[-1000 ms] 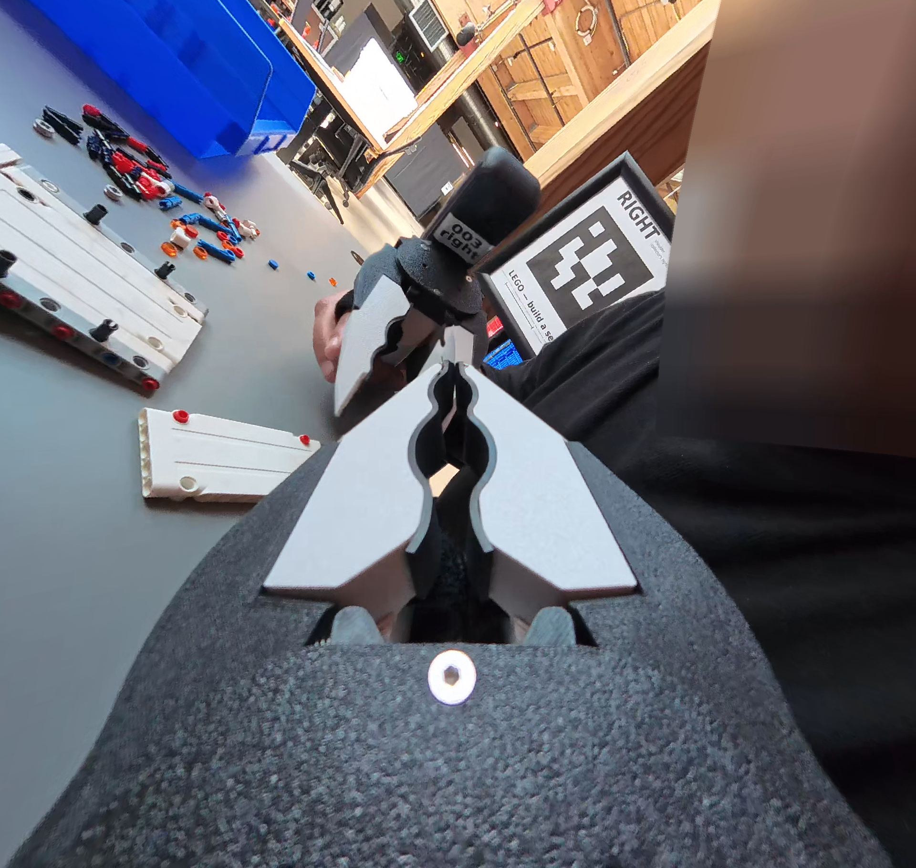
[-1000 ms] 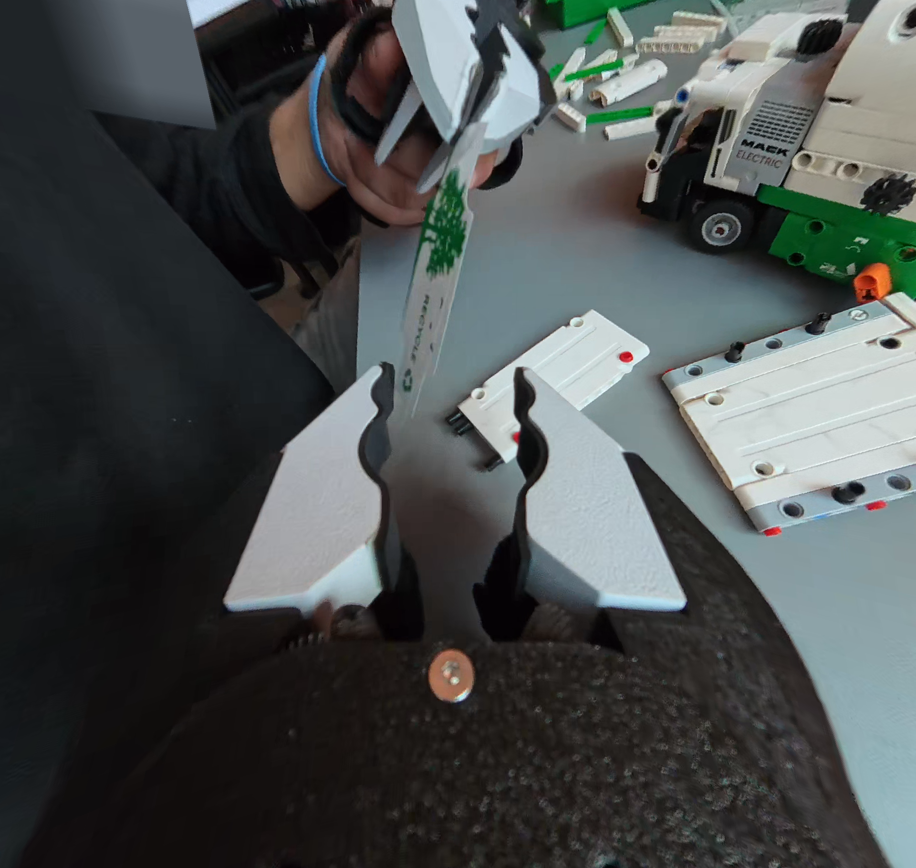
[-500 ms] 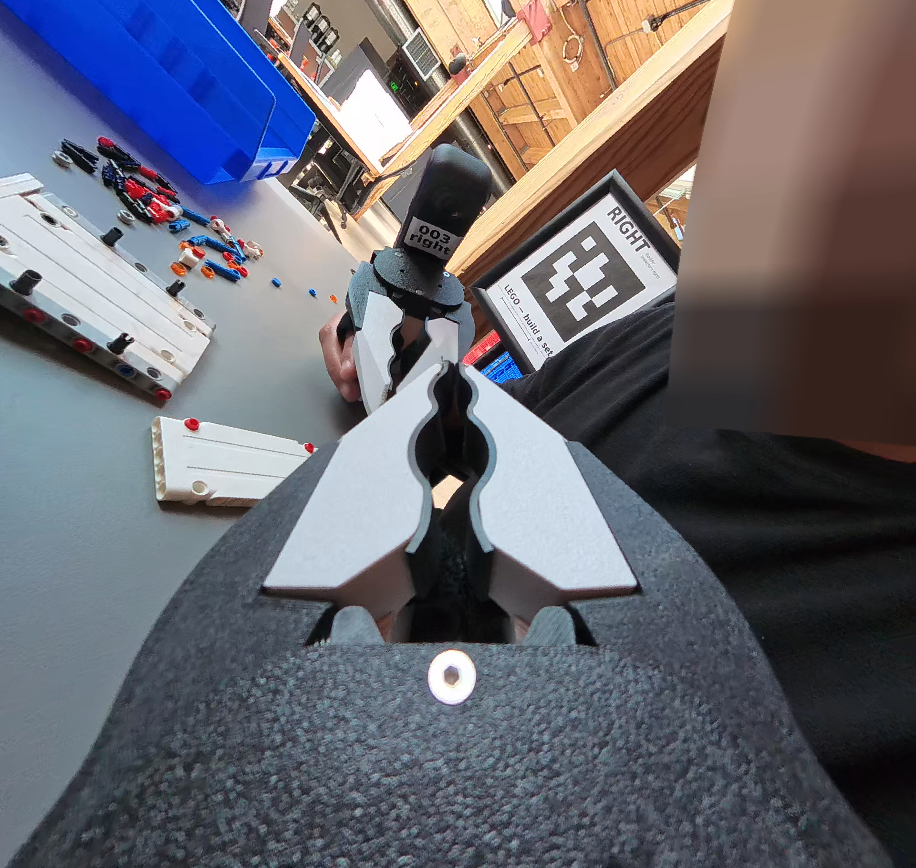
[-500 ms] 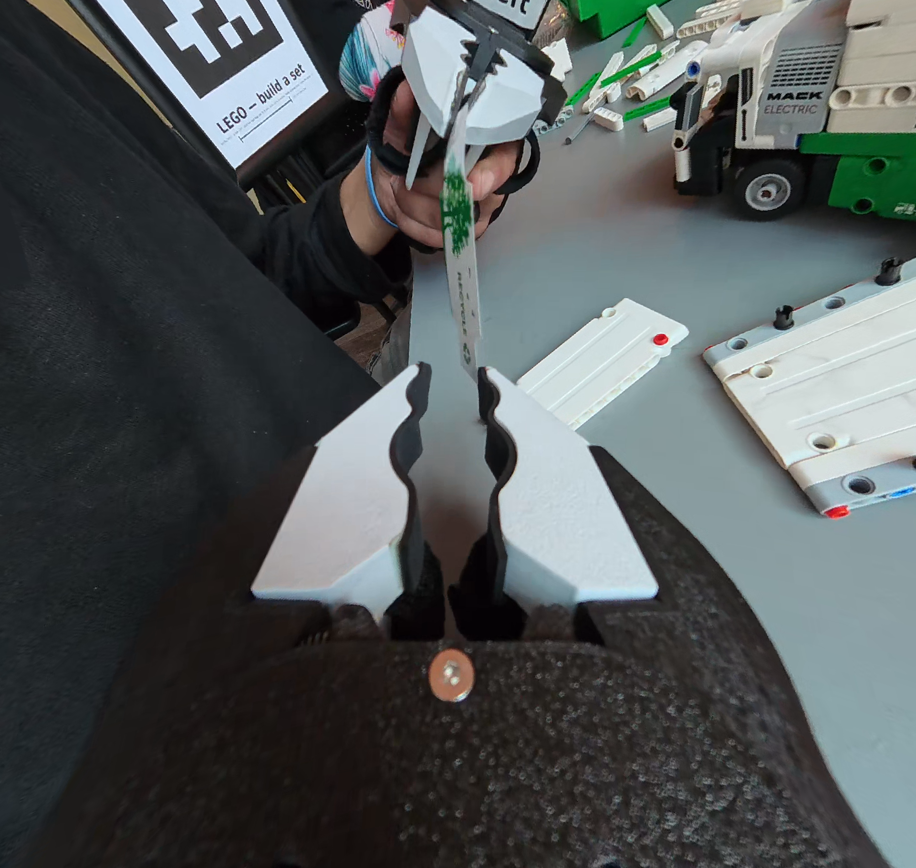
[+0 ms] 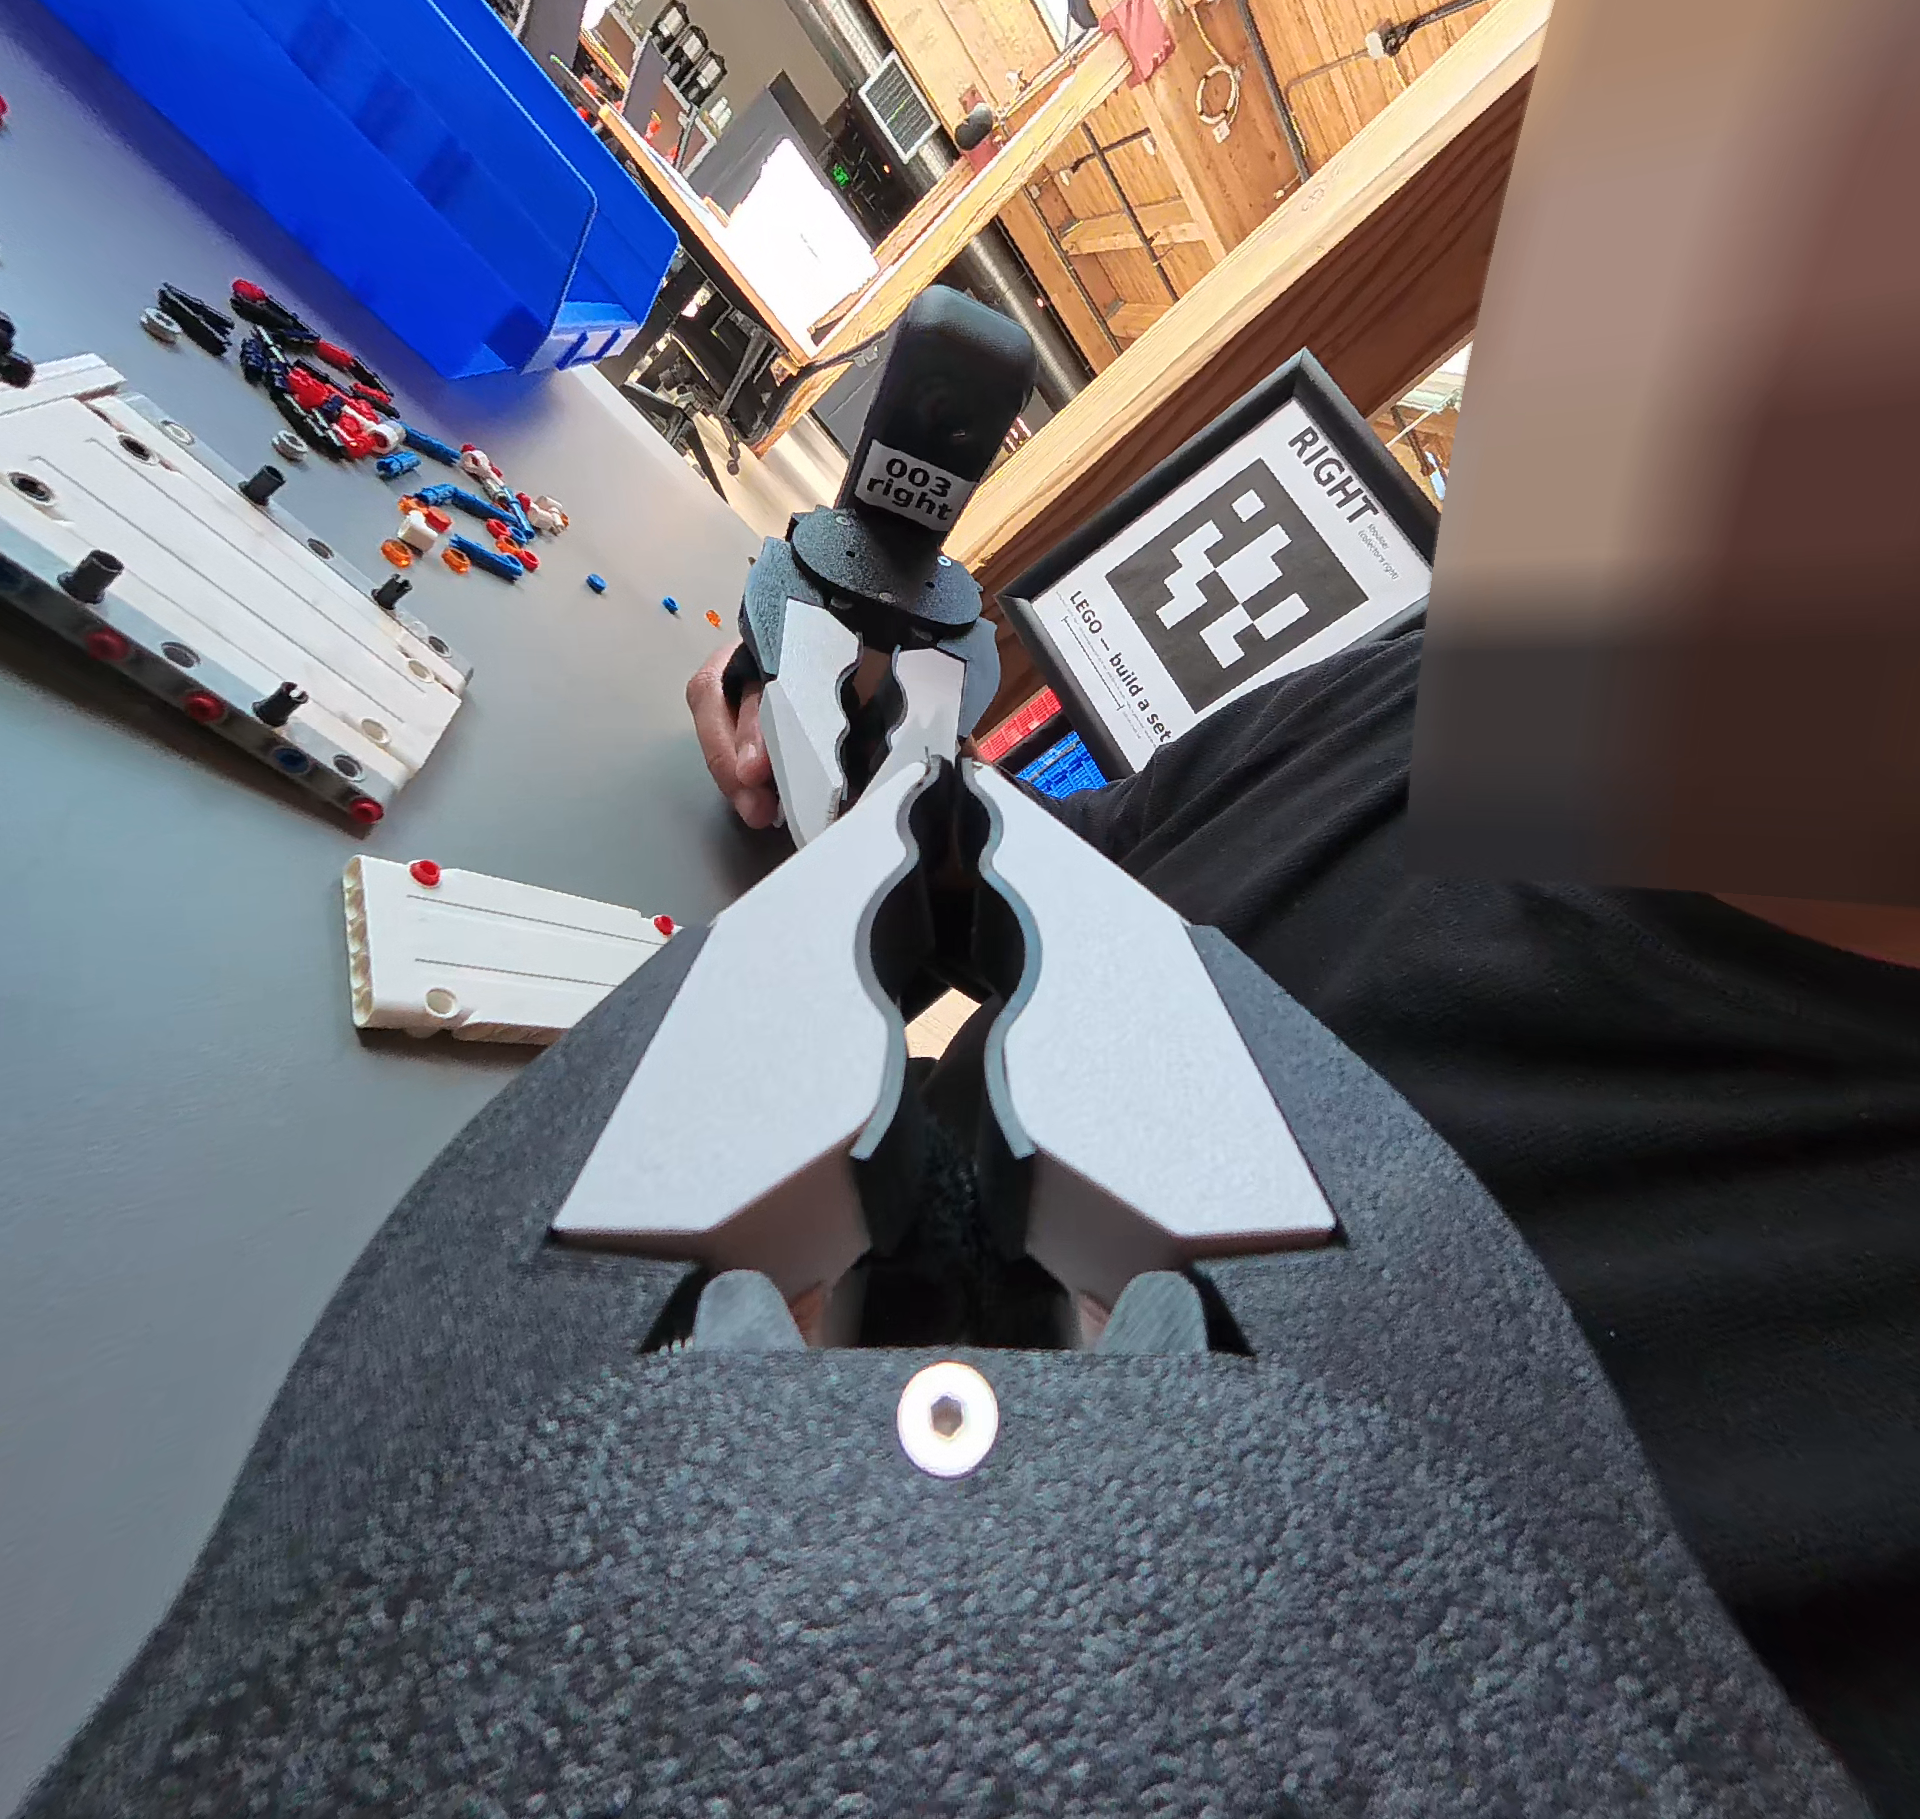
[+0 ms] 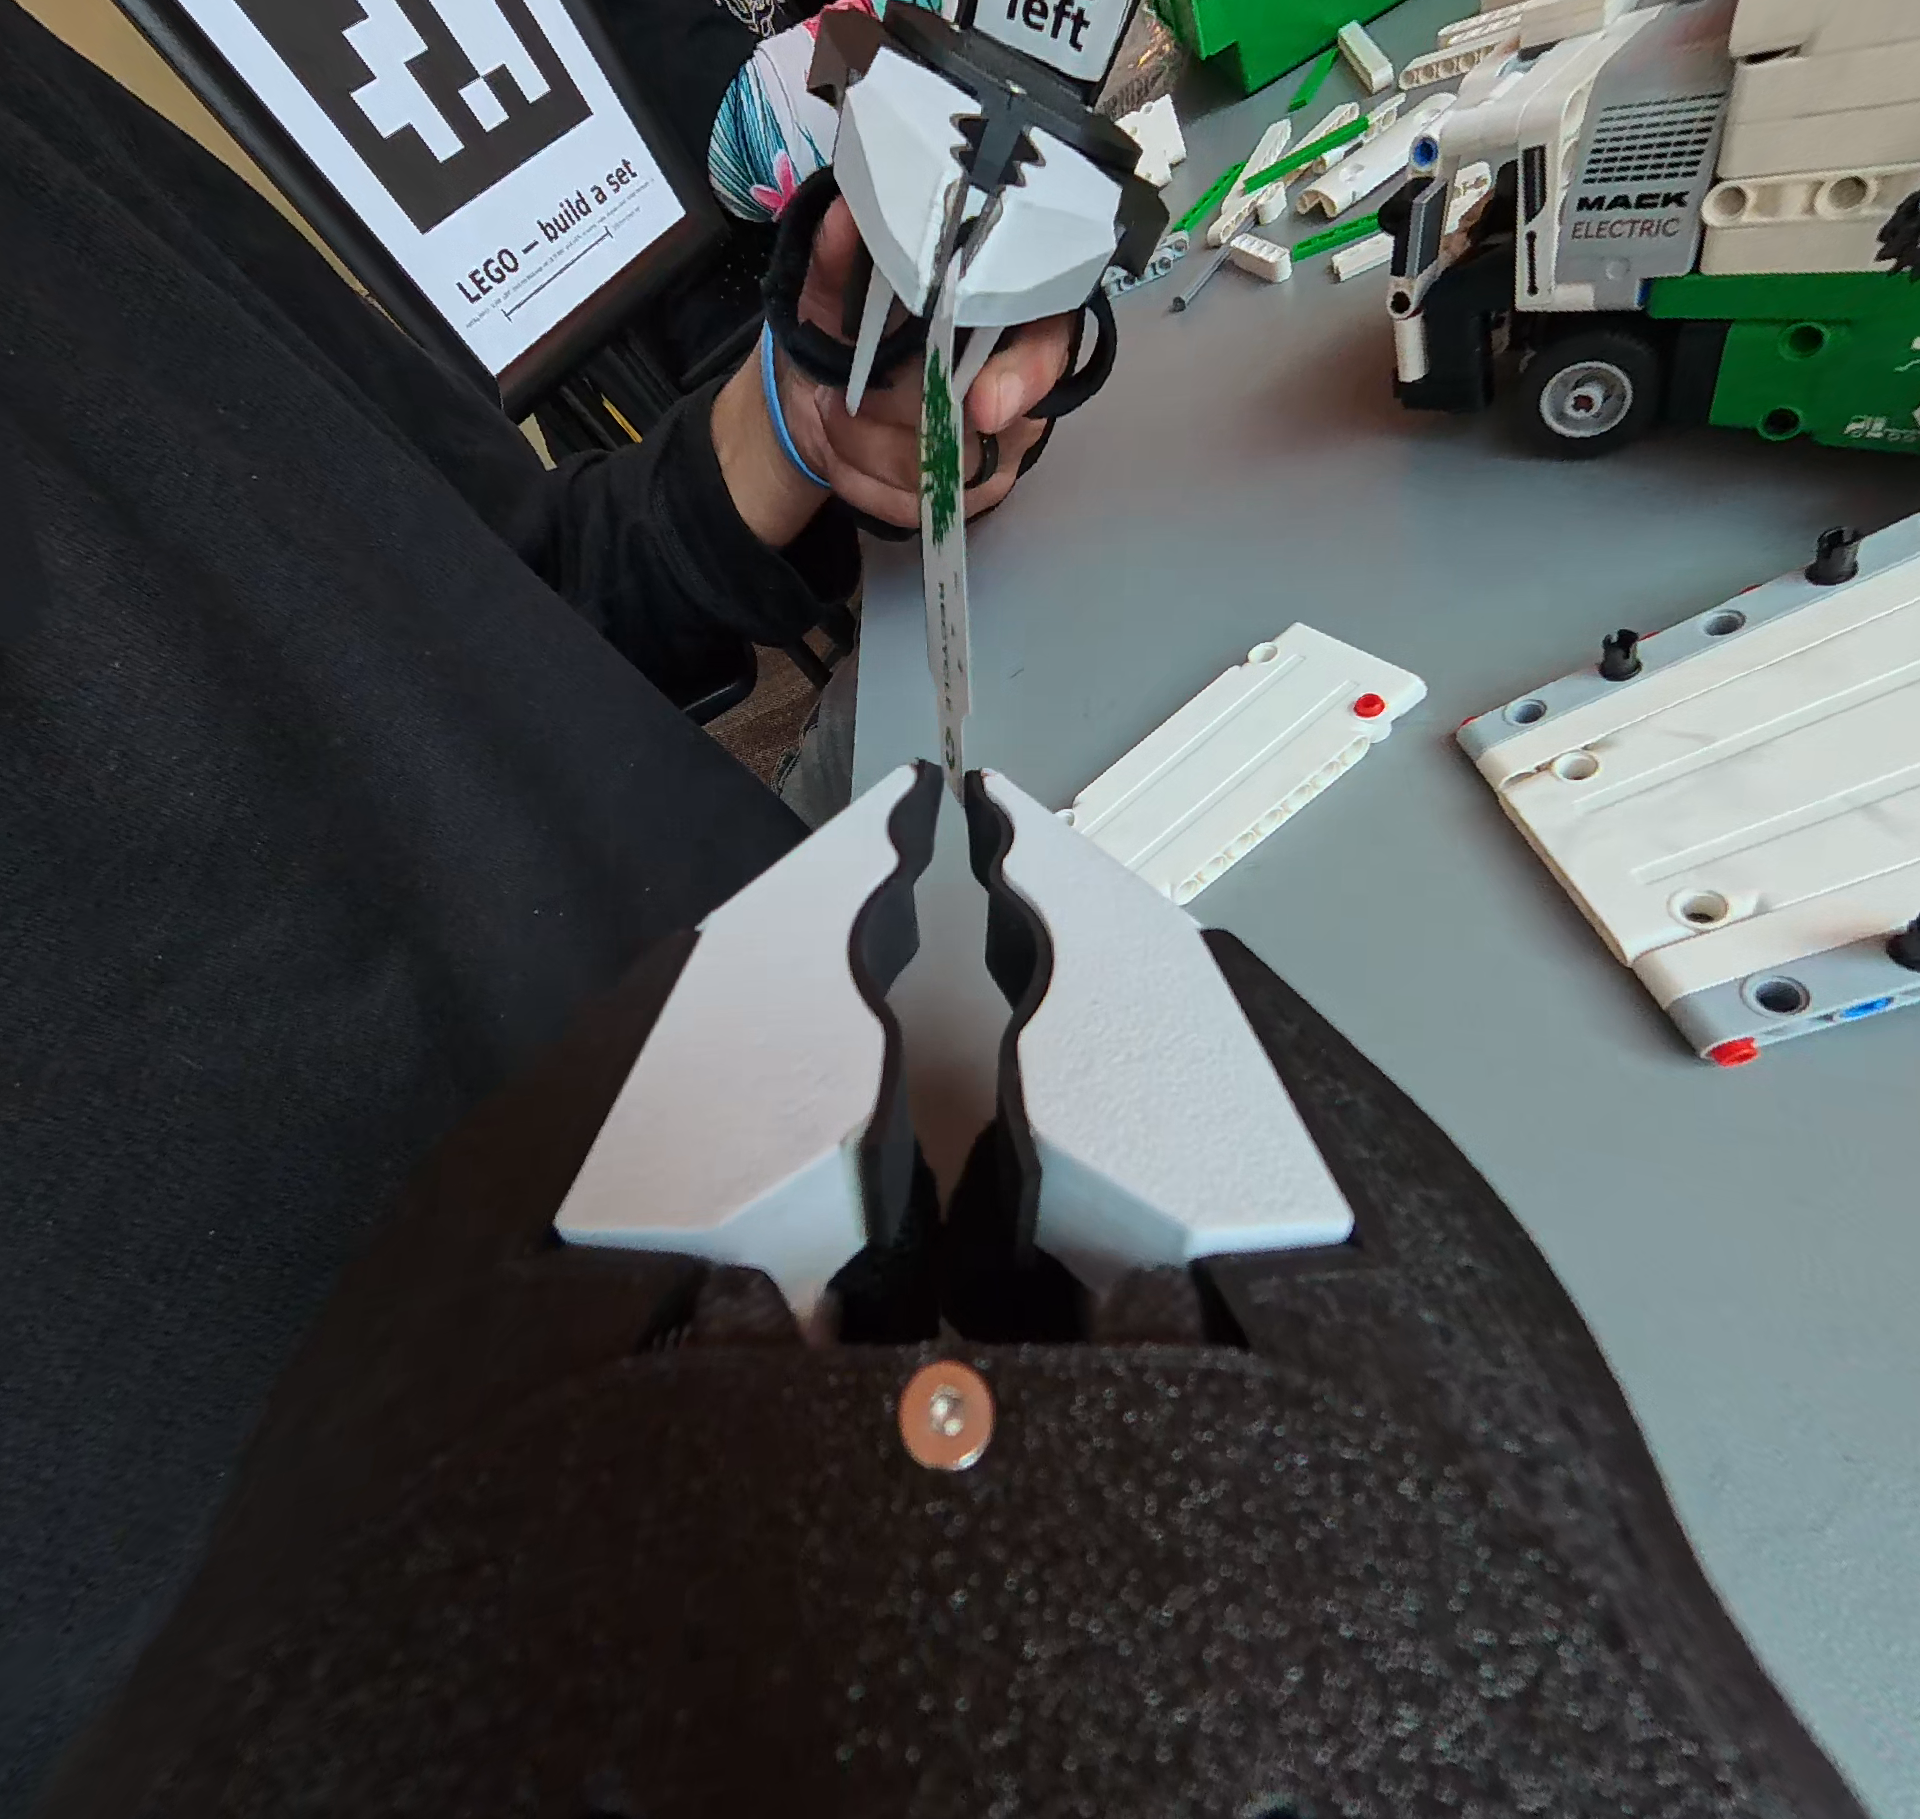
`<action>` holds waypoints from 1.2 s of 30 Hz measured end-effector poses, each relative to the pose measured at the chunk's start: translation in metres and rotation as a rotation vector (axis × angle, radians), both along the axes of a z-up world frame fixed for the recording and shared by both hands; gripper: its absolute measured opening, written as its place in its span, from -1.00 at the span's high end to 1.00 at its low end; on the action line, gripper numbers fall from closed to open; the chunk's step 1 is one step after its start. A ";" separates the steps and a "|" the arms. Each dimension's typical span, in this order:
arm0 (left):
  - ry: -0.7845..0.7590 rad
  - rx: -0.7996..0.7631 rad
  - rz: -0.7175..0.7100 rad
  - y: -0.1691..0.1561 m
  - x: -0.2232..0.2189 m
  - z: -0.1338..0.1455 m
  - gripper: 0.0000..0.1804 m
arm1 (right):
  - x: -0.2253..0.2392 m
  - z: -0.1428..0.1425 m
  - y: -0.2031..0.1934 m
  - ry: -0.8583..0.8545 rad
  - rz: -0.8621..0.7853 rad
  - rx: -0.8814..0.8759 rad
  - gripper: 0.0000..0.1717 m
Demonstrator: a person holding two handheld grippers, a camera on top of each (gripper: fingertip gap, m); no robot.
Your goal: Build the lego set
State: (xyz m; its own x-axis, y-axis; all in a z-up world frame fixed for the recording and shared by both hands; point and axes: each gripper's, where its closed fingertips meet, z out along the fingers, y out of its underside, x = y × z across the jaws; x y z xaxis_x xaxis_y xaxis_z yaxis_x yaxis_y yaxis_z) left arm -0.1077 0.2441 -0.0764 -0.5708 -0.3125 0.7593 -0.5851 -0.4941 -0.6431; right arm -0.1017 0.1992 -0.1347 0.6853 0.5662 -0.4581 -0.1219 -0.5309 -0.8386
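A narrow white strip with green print point(image 6: 940, 439) hangs between my two grippers above the grey table point(image 6: 1351, 543). My left gripper point(image 6: 961, 247) is shut on its upper end, as the right wrist view shows. My right gripper point(image 6: 948, 782) has its fingertips closed on the strip's lower end, and both pads touch it. In the left wrist view my left gripper point(image 5: 943, 767) points at the right gripper point(image 5: 868, 730), and the strip shows only as a thin edge at the tips.
A small white panel with red pins point(image 6: 1236, 751) lies just past my right fingertips. A larger white and grey panel point(image 6: 1714, 813) and a white and green toy truck point(image 6: 1662, 211) stand to the right. A blue bin point(image 5: 343, 128) and loose small parts point(image 5: 416, 481) lie to the left. My hands' fingertips stand some 8 centimetres from each other.
My right gripper's jaws went from wide open to closed on the strip's lower end. The left gripper swung the strip over to line up with my right fingers and kept its hold.
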 end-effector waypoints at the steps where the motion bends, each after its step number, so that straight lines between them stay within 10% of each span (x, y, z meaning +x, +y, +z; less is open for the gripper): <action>1: 0.000 0.000 0.001 0.000 0.000 0.000 1.00 | 0.000 -0.001 0.000 -0.001 -0.001 -0.003 0.96; 36: 0.311 0.372 0.188 0.027 0.030 -0.083 1.00 | 0.005 -0.030 0.002 0.152 -0.075 -0.355 0.94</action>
